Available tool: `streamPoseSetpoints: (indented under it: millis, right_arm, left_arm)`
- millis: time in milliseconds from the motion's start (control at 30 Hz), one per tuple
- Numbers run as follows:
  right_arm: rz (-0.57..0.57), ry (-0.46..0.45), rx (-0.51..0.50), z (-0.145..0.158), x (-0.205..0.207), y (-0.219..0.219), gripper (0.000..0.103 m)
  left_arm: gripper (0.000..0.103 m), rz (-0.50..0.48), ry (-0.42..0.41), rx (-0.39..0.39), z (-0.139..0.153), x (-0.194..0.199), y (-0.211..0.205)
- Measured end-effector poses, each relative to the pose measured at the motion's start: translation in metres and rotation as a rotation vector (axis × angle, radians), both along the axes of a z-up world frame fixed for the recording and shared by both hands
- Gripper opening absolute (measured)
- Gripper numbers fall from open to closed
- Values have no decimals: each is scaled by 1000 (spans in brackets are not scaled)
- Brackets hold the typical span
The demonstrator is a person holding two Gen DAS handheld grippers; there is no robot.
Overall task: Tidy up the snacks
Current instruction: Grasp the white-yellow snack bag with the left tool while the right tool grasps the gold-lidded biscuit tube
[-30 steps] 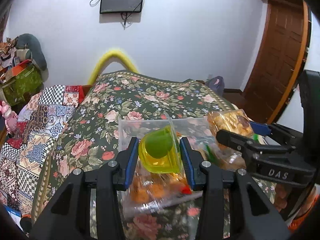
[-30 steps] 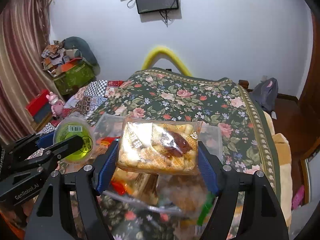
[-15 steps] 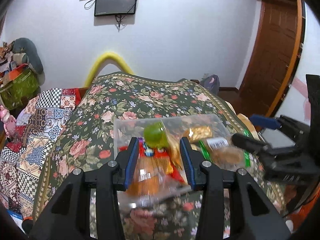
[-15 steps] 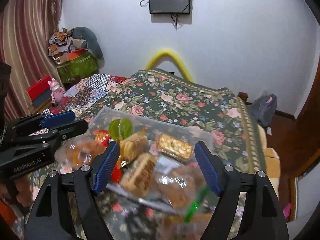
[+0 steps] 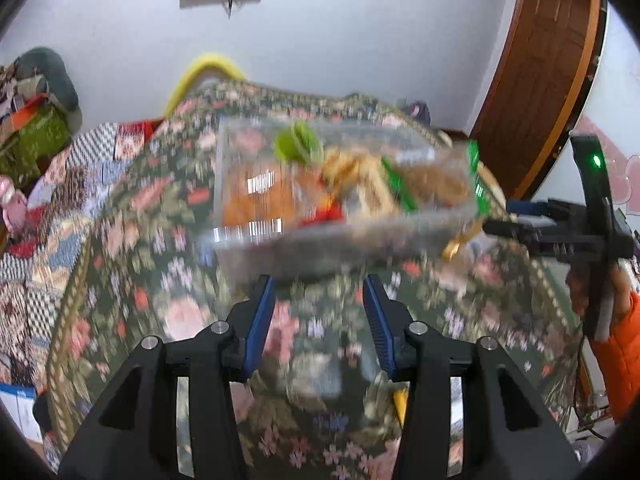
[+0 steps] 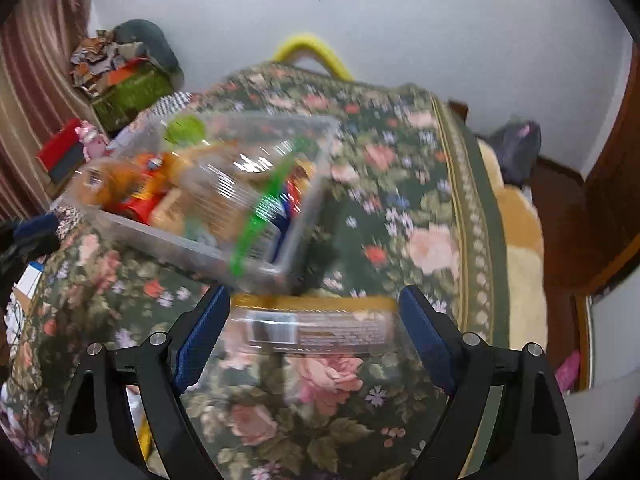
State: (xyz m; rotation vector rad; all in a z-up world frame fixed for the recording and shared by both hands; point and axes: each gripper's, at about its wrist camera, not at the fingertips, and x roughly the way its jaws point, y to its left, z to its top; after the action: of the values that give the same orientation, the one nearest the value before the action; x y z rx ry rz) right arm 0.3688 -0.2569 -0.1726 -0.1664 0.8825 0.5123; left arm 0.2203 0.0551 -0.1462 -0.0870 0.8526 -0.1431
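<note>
A clear plastic box (image 5: 332, 240) sits on the floral bedspread, filled with snack packs and a green jelly cup (image 5: 298, 146). It also shows in the right wrist view (image 6: 192, 240), with the jelly cup (image 6: 185, 130) at its far corner. My left gripper (image 5: 319, 300) is open and empty, just in front of the box's near wall. My right gripper (image 6: 314, 314) is open, with a clear snack pack (image 6: 316, 328) with a gold edge lying on the bed between its jaws. Both views are motion-blurred.
The floral bedspread (image 6: 400, 208) covers the bed. A patchwork quilt (image 5: 44, 216) lies at the left. A wooden door (image 5: 540, 80) stands at the right, and a pile of clutter (image 6: 124, 68) sits by the wall.
Both grippers let go of their snacks, the jelly cup and the cracker pack, into the box and pulled back toward me and downward. The box now sits farther ahead of both.
</note>
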Motion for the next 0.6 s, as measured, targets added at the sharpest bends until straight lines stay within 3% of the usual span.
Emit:
streamPoseSetpoints:
  millis: [200,367,533,600]
  right_arm:
    - [33,75,-2,-24,19,6,86]
    - [134,56,-54,-28,-6,10,96]
    - [193,127,-88,-45,-36,10,92]
    - [178,98,-127,-48,-46,9,90]
  left_arm:
    - [45,4,68,-30,-24,-12,-5]
    - [45,-18,90,-42,-27,-22,-17]
    - [54,-47,90,-51,-25,-38,-34]
    - [56,-62,90,-59,-24,-44,-42]
